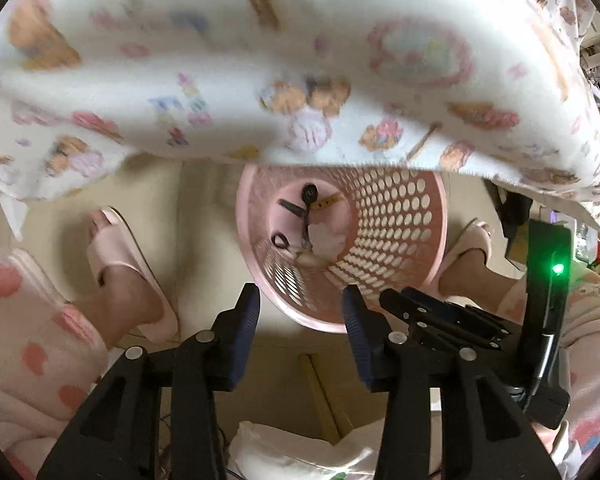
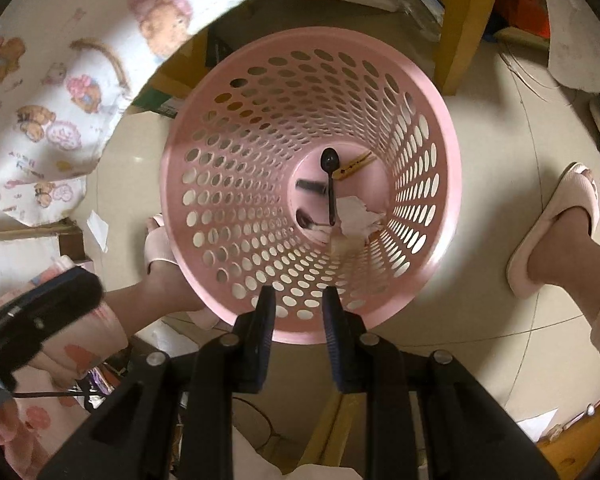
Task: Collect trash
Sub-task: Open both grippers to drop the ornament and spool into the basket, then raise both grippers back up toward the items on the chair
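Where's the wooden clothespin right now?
In the right wrist view, the clothespin lies on the pink basket's bottom, far-right side, touching the black spoon's bowl.

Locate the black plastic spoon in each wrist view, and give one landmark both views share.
Left wrist: the black spoon lies on the floor of the pink basket, centre of the picture, just below the hanging cloth's edge.
Right wrist: the black spoon lies on the basket floor, slightly right of centre, bowl end uppermost.
Shared landmark: the wooden clothespin beside the spoon's bowl.
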`<state>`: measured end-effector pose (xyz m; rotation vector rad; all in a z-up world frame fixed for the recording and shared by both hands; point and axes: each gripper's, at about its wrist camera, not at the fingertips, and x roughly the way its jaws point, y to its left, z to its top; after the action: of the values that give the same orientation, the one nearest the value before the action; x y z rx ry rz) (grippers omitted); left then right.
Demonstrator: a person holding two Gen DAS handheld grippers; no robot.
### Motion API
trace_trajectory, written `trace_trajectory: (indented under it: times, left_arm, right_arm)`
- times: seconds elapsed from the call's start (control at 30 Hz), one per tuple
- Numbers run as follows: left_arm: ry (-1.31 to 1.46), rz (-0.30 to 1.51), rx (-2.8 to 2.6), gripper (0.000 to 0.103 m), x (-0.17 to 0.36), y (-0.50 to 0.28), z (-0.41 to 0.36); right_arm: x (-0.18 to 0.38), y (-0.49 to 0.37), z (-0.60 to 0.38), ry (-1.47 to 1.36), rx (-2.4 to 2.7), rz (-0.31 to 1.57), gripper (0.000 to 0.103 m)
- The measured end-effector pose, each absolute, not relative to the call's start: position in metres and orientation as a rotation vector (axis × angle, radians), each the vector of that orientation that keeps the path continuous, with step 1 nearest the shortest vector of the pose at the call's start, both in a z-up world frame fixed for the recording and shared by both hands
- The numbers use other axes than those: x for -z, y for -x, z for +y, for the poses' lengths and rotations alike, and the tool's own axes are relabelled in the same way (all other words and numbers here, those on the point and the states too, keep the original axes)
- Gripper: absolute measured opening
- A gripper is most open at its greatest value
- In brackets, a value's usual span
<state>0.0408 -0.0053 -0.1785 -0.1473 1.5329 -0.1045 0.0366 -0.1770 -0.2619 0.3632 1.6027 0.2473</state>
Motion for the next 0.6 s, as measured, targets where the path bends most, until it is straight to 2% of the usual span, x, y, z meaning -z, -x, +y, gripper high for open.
trace_trajectory:
  times: [0.23,0.37,0.43,0.5,0.53,0.6]
  left_arm:
    - [0.099,1.315,0.082,0.046,0.123,-0.039,0.001]
    - [0.048,1.140,0.050,0.052,0.087,-0.035,0.004]
    - [0.053,1.071,0.053,0.059,0.072,-0.033,0.008]
    - [0.058,1.015,0.050,0.065,0.060,-0.030,0.010]
    - [0.057,0.984,0.050,0.067,0.054,-0.028,0.011]
    - [0.053,0.941,0.053,0.068,0.045,-0.026,0.010]
  right_arm:
    - [0.229,-0.039,-0.176,-0.258,-0.204,1.475,0.026]
    - [0.192,-0.037,-0.170,-0.166,-0.206,1.326,0.035]
    - [0.177,-0.035,-0.167,-0.132,-0.208,1.265,0.038]
    - [0.158,-0.031,-0.165,-0.102,-0.223,1.185,0.048]
    - [0.149,-0.030,-0.163,-0.091,-0.226,1.148,0.049]
    - [0.134,-0.026,-0.161,-0.066,-0.227,1.083,0.054]
